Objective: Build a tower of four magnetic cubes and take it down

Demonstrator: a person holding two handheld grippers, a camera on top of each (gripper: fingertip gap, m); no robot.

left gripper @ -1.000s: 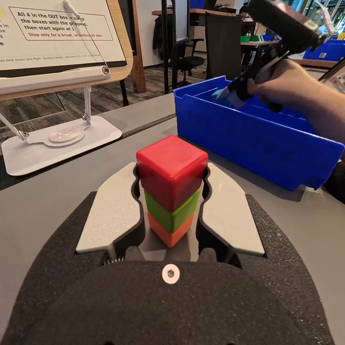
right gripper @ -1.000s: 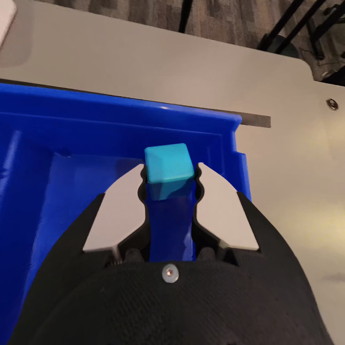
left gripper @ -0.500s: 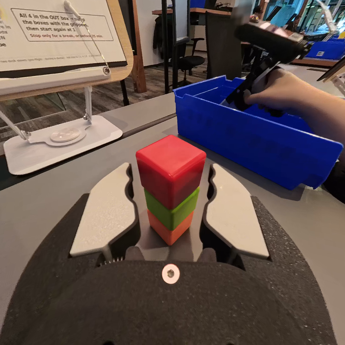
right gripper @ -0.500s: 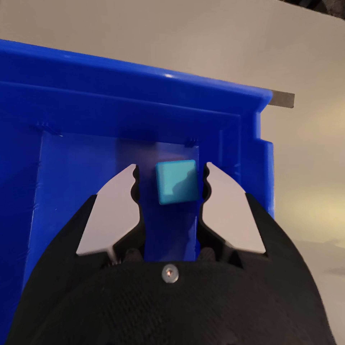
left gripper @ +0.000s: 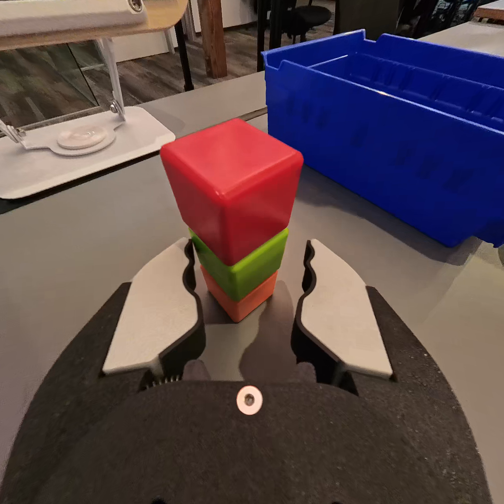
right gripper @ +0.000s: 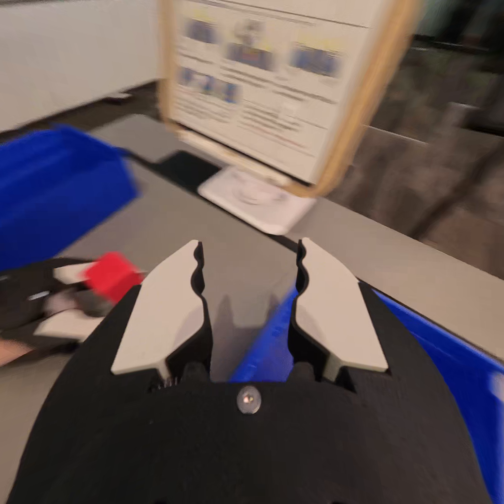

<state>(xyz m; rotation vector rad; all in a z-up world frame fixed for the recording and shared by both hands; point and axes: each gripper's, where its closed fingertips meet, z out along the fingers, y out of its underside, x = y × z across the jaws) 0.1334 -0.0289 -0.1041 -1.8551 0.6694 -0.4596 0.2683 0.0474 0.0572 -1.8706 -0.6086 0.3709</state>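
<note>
The stack (left gripper: 236, 221) stands upright between the left gripper (left gripper: 249, 246) fingers, spread wide; the right gripper (right gripper: 249, 245), wide and empty, lies farther off.

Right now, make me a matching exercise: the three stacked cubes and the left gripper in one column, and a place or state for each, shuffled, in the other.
Column one:
1. red cube
2. green cube
3. orange cube
4. left gripper

Column two:
A. bottom of the stack, on the grey table
B. open, a finger on each side of the stack
C. top of the stack
D. middle of the stack

Pairs: 1-C, 2-D, 3-A, 4-B
</note>
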